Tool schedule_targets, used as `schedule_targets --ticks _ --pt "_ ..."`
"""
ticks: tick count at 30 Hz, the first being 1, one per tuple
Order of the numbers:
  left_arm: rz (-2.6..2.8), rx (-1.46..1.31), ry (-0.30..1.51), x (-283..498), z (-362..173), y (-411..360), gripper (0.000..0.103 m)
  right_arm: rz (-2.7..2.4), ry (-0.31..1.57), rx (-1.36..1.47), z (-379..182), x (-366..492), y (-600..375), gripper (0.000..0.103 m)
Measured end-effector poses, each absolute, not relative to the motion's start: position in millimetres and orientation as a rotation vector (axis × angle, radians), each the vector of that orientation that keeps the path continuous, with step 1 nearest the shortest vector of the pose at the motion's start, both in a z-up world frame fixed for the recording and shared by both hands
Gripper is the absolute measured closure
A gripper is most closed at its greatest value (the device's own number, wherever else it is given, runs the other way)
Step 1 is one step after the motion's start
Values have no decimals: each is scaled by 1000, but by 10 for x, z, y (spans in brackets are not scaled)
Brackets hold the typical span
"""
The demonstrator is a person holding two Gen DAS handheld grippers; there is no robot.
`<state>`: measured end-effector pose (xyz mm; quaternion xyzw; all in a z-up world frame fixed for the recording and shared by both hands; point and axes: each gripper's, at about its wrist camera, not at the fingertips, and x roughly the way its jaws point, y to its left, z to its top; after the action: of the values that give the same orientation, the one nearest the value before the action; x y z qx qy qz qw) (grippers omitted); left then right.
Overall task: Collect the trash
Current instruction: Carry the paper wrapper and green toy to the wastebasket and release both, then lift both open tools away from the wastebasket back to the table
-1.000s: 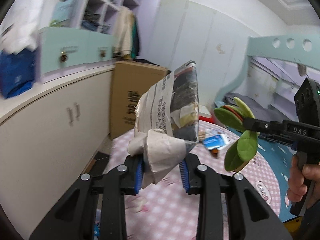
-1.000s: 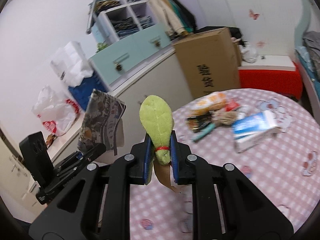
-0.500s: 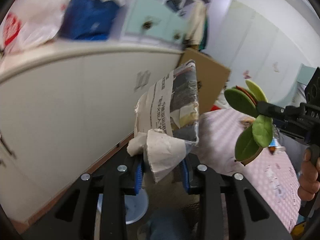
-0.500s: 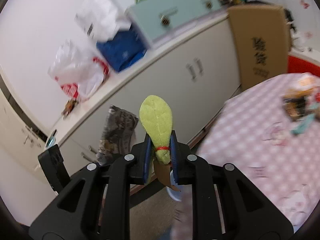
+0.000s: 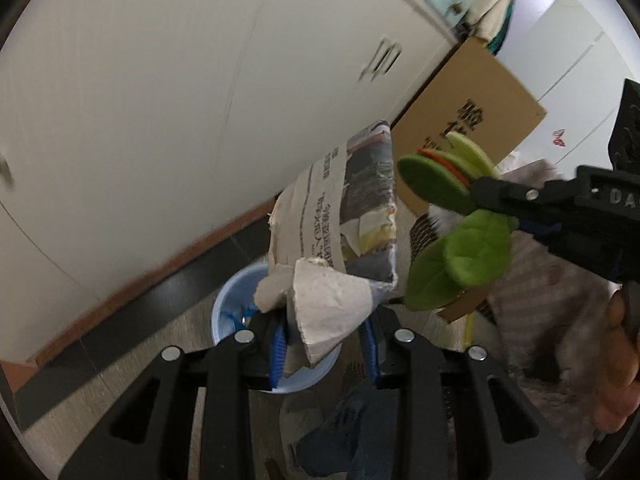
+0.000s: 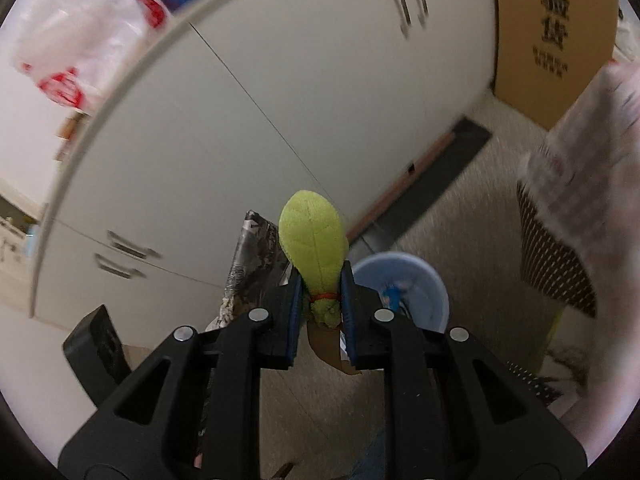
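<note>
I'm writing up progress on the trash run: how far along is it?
Done: both pieces are picked up. In hand: left gripper clamps crumpled newspaper, right gripper clamps a green felt leaf sprig. Left: dropping both into the blue bin below.

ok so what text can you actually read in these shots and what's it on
"验货", large black characters on the cardboard box; the smaller print under them is too blurred to read.
"DA", white letters cut off by the frame edge, on the right tool.
Columns of printed characters on the newspaper in the left tool: too small to read.
Red print on the white plastic bag: blurred, unreadable.
</note>
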<state>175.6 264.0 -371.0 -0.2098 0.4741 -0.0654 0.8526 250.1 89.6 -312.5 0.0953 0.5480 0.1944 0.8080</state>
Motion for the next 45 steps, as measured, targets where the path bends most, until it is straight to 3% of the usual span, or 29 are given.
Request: schedule_targets --ticks 7,13,14,15,16,19,23,33,45 --pt "-154 -487 1140 1954 -4439 2630 73 294 1347 236 -3992 2693 965 85" --pt "-200 -504 1220 2060 -4851 2499 69 230 1430 264 -4358 2798 920 81" --pt "-202 -500 1234 2062 -4886 2472 65 227 1443 273 -4409 2828 939 72" --pt "-198 -496 1254 2084 -4933 2463 51 228 1455 288 -4447 2844 923 61" --pt "-187 -495 1267 2092 -4985 2475 36 219 1457 304 -4463 2853 897 38" --pt "-136 -472 1287 2085 -5019 2535 27 193 1452 299 -4461 2877 835 32" --pt "-59 -482 1273 2037 -4905 2643 19 197 1463 307 -4462 2869 836 10" --pt "69 -469 1178 1763 -4287 2891 17 265 1409 214 -4082 2706 963 6" --pt "87 -408 933 1428 -2917 2769 17 475 1012 79 -2297 2188 918 6"
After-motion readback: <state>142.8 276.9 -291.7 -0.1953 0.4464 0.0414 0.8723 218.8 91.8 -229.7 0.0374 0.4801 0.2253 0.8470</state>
